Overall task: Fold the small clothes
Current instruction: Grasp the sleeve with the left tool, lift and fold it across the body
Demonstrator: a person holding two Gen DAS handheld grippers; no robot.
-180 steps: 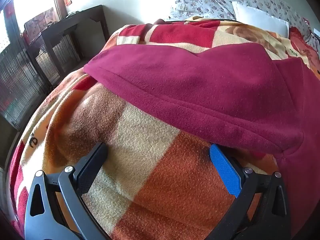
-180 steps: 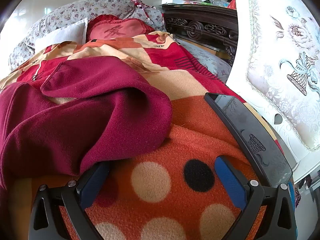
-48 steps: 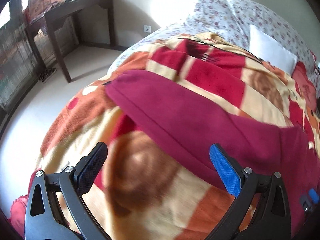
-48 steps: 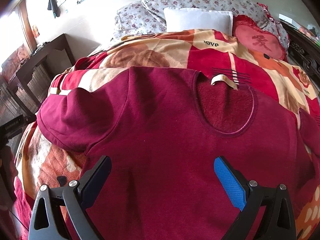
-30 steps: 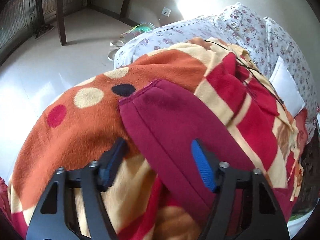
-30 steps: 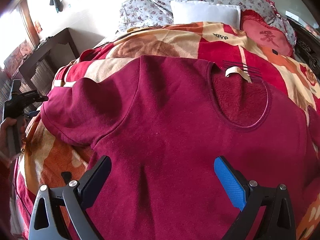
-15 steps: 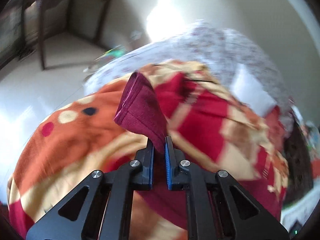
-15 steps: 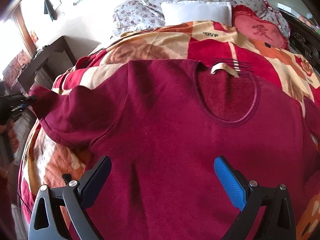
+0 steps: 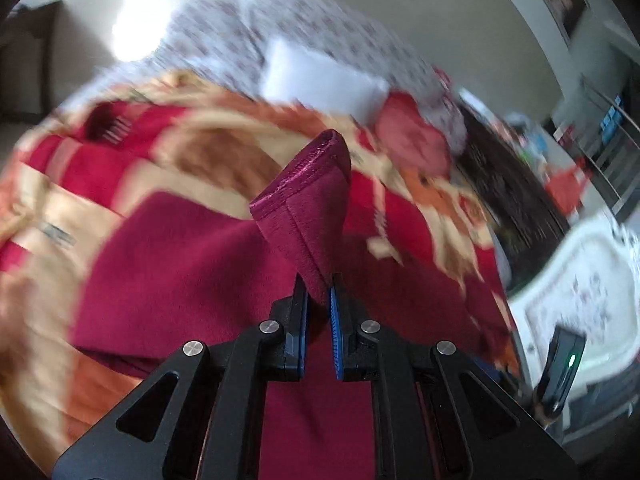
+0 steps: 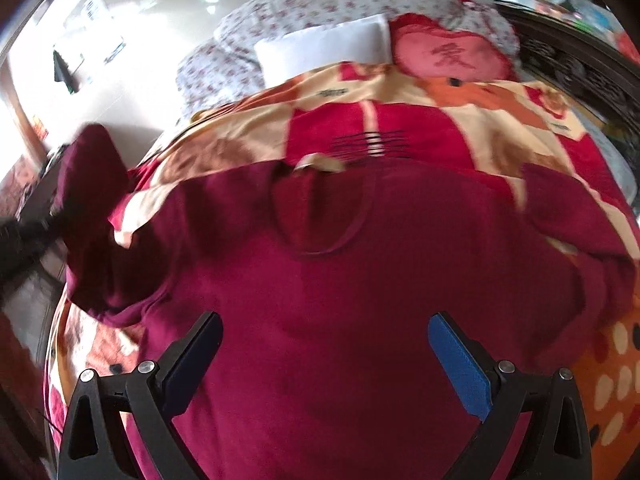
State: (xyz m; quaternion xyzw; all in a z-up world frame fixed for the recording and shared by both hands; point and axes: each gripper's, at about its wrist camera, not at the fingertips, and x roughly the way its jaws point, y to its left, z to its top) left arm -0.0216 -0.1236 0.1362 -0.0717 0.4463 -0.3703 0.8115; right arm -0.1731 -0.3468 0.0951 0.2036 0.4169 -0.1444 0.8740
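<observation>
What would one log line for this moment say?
left hand-held gripper: shut on sleeve, lifted | right hand-held gripper: open over sweater

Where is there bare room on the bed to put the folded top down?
Bare blanket lies between the sweater collar and the pillows. The near half is crowded: the sweater body covers it, and the left gripper holds its sleeve up.

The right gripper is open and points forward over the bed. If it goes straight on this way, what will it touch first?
Most likely the right gripper would first meet the front of the dark red sweater, which lies spread on the patterned blanket between its open fingers. Depth is hard to judge in this blurred view.
</observation>
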